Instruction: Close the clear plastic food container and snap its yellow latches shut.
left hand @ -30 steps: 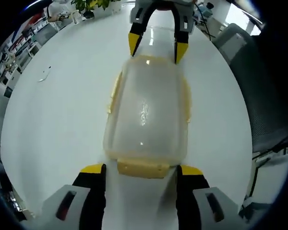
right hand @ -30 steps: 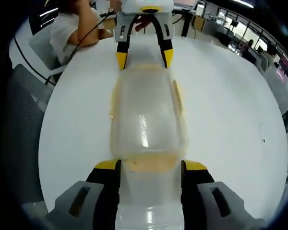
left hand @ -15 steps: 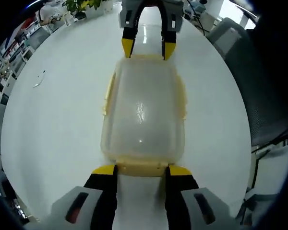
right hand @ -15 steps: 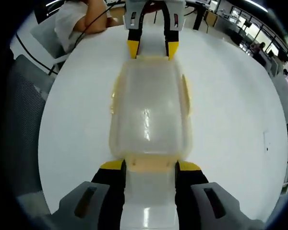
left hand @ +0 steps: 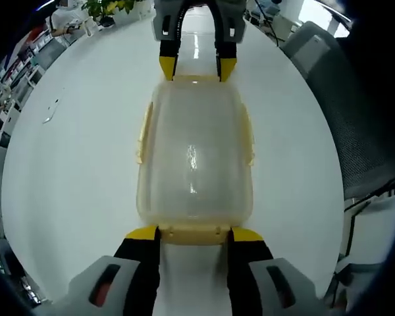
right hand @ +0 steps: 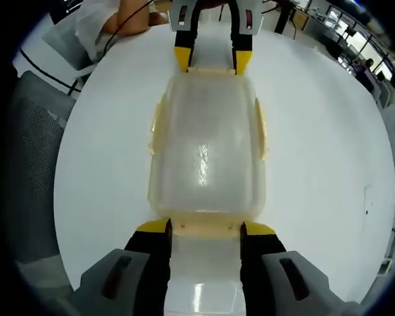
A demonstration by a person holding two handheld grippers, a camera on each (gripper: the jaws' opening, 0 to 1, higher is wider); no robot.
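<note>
- White table (left hand: 72, 164) (right hand: 322, 151) takes up most of both views; glossy, with ceiling light glare on it.
- Grey mesh chair (left hand: 345, 112) at right edge of left gripper view; the same kind of chair (right hand: 29, 151) at left edge of right gripper view.
- Clear plastic food container (left hand: 194, 158) (right hand: 206, 148) sits flat on the table mid-frame in both views, lid on top, long axis running from one gripper to the other.
- Yellow side latches stick out on the long sides: left side latch (left hand: 142, 135) and right side latch (left hand: 249, 138) in left gripper view (can't tell if snapped or loose).
- Near end latch (left hand: 194, 234) lies between the left gripper's jaw tips; in right gripper view the near end latch (right hand: 204, 227) lies between the right gripper's jaw tips.
- Left gripper (left hand: 193, 235): jaws partly open, about as wide as the end latch, yellow tips just beside or touching its two ends; cannot tell if actually squeezing. Also seen at far end of right gripper view (right hand: 212, 60).
- Right gripper (right hand: 205, 228): same pose at the opposite end, jaws partly open, tips at the latch corners, grip not confirmable. Seen at far end of left gripper view (left hand: 193, 67).
- Person in white top (right hand: 108, 23) seated at far left of the table in right gripper view.
- Potted plant (left hand: 108, 8) at far edge in left gripper view.
- Small scrap (left hand: 49, 113) on the table, well left of the container.
</note>
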